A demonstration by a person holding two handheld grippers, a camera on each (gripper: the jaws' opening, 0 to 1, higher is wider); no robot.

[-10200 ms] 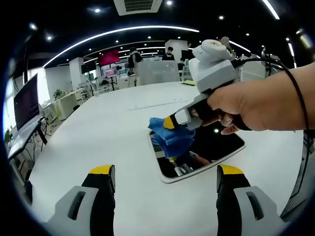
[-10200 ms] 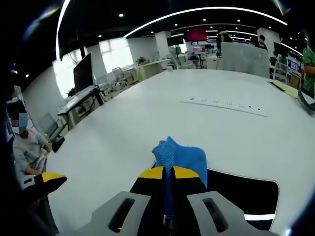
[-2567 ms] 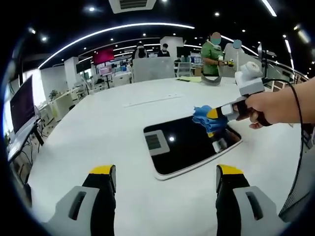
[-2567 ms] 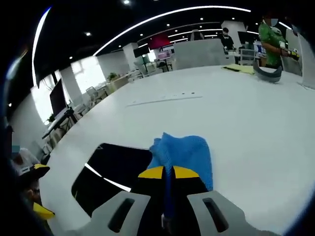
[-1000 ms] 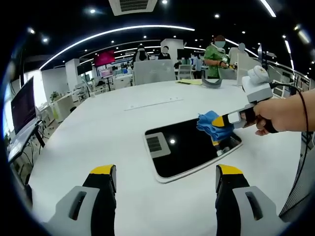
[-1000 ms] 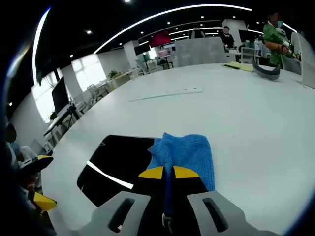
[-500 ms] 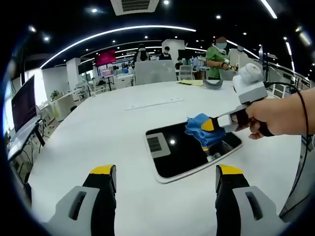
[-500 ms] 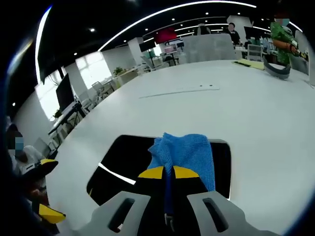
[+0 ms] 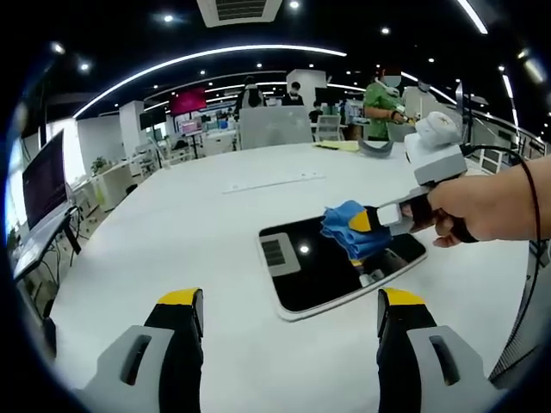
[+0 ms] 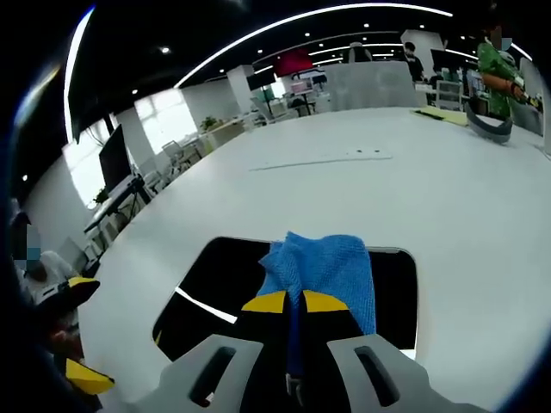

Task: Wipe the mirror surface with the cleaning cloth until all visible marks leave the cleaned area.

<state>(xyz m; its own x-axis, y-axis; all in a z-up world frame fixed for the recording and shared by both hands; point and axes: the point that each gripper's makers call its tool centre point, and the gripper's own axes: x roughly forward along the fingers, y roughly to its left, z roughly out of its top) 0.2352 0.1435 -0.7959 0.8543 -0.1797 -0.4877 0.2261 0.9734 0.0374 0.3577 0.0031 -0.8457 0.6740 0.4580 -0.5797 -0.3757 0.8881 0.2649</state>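
The right gripper (image 10: 290, 303) pinches the blue cleaning cloth (image 10: 320, 268) over the mirror (image 9: 340, 265), which lies flat on the white table (image 9: 172, 232). The left gripper (image 9: 289, 298) hangs spread and empty. Wiping is underway; next, sweep the cloth across remaining glass.

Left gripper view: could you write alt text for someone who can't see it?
A hand holds the right tool, shut on a blue cleaning cloth over a dark rectangular mirror lying flat on a white table. The left tool stands open in the foreground.
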